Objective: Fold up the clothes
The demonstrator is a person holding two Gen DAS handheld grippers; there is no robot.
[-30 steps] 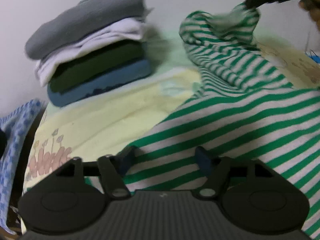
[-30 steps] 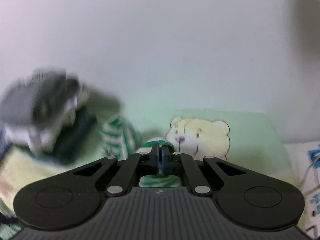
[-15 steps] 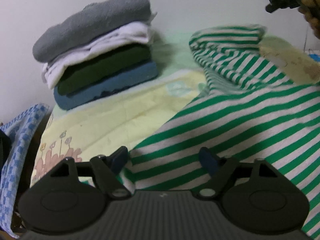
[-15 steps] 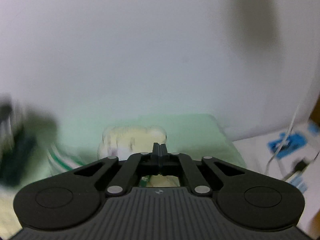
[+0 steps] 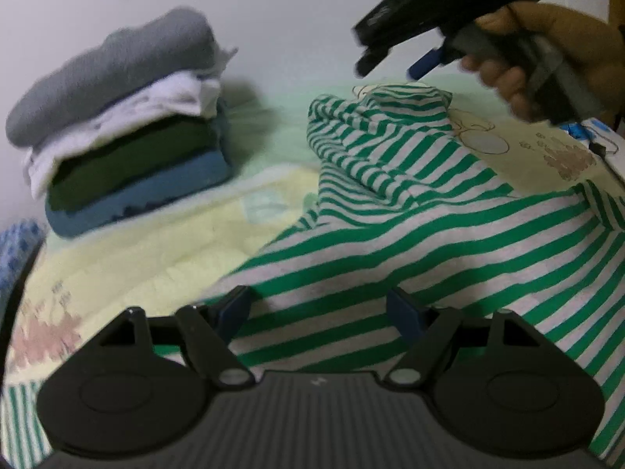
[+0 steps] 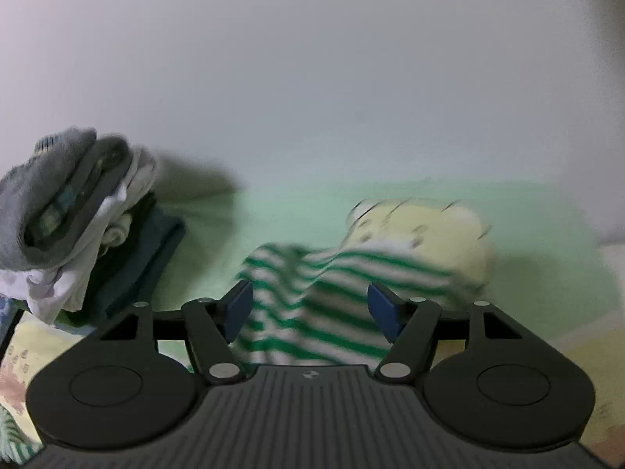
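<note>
A stack of folded clothes [image 5: 121, 125] is placed at the far left of the bed sheet [image 5: 136, 250], against the wall [image 5: 293, 19]. To its right, a garment [image 5: 429, 242] is spread over the sheet, with one bunched part [image 5: 383, 133] lying further back. Behind this part, a bear print [image 6: 425, 230] is seen on the sheet. The right gripper [image 5: 390, 66] is held above the bunched part.

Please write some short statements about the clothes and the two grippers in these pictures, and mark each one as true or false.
1. The grey garment tops the stack of folded clothes. True.
2. The right gripper is clamped on the striped shirt. False: its fingers stand apart and have just been opening; the shirt is seen between them, ungripped.
3. The left gripper is open. True.
4. The shirt has red stripes. False: green and white.
</note>
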